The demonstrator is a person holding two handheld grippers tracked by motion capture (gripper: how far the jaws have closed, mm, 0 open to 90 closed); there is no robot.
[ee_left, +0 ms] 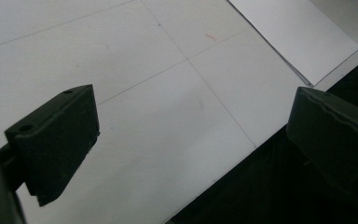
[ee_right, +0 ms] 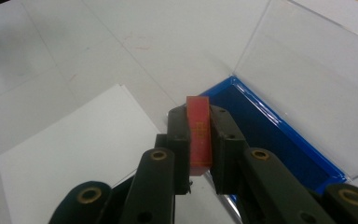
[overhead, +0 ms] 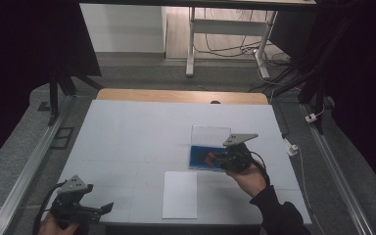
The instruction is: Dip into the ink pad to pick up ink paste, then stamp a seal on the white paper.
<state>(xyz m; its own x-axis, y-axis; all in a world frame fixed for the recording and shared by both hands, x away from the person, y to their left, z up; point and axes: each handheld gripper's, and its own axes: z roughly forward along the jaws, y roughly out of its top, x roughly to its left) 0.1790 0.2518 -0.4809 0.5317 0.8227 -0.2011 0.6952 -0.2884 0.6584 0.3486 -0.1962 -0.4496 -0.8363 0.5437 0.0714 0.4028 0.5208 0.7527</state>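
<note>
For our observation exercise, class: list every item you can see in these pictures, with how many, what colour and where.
Table: one, white top, centre of the high view.
Box: one, blue tray with its clear lid open, right of centre on the table.
Small flat block: one, red, clamped between the right claw's jaws beside the box's blue tray.
Paper sheet: one, white, near edge of the table.
Desk frame: one, white, on the floor beyond the table.
Left claw: one, black, jaws wide apart, at the table's near left corner.
Right claw: one, black, shut on the block.
</note>
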